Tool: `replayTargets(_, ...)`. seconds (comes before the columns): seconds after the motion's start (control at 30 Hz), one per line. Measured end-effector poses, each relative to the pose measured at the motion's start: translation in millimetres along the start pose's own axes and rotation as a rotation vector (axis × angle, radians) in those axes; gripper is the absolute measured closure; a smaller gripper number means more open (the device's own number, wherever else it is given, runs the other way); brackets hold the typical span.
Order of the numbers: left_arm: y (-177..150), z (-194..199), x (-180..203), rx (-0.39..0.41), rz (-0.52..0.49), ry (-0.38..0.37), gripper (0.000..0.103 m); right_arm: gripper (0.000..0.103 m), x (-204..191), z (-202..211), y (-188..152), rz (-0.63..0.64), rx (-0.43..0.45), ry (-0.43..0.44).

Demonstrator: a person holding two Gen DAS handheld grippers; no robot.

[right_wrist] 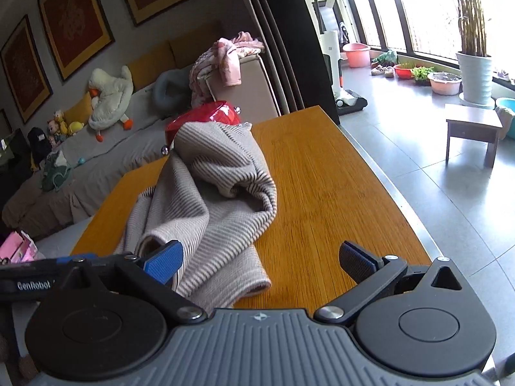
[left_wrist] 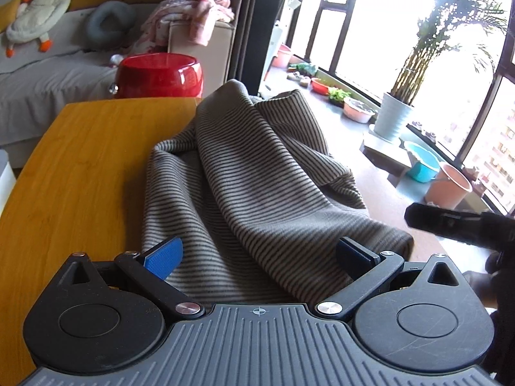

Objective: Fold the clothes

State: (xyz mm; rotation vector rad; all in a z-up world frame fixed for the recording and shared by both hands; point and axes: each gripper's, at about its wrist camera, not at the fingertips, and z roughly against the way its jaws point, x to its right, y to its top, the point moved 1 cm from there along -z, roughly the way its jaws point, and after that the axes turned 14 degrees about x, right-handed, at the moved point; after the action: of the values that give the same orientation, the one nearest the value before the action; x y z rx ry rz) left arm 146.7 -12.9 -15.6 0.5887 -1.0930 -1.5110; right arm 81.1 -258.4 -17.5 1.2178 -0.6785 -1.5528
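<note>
Striped knitwear fills the left wrist view: a grey garment (left_wrist: pixel 244 173) with thin dark stripes lies bunched on our wooden table (left_wrist: pixel 83 167), heaped into ridges and one tall fold at the far end. Our left gripper (left_wrist: pixel 259 259) stands wide, blue pads (left_wrist: pixel 164 257) on either side of the cloth's near edge, with nothing clamped between them. The garment's right part hangs over the table's right edge. Its long axis runs from the near edge toward the far end of the table. Behind it sit a red basket (left_wrist: pixel 161 75), a grey sofa (left_wrist: pixel 42 77) with a plush goose (left_wrist: pixel 38 9), and at far right a potted plant (left_wrist: pixel 394 115) by bright windows. The right gripper (left_wrist: pixel 460 225) shows as a dark shape at right.

From the right wrist view, the same garment (right_wrist: pixel 209 199) lies left of centre on the table (right_wrist: pixel 322 193), crumpled, a rolled hump lifted at its far end and a flat hem nearest us. Here the long axis runs from near left toward the far end. Our right gripper (right_wrist: pixel 260 262) is spread wide and holds nothing; its left pad (right_wrist: pixel 164 262) sits just beside the hem, though we cannot tell whether they touch, and the right pad is over bare wood. Framed pictures (right_wrist: pixel 74 22) hang above the sofa; a small stool (right_wrist: pixel 473 132) stands on the tiled floor at right.
</note>
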Motion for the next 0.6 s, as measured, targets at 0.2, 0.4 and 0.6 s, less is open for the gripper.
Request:
replayTargets(0.2, 2.8, -42.6, -22.3, -0.068, 0.049, 0.009, 0.000, 0.000, -16.0, -54.3, 27.6, -0.023, -0.030, 0.113)
replayTargets(0.4, -4.0, -44.9, -25.6, -0.051, 0.014, -0.005, 0.000, 0.000, -39.6, -125.1, 22.6, -0.087, -0.146, 0.244)
replayTargets(0.6, -7.3, -40.2, -28.0, -0.035, 0.010, -0.016, 0.000, 0.000, -39.6, -159.4, 9.4, -0.150, -0.230, 0.258)
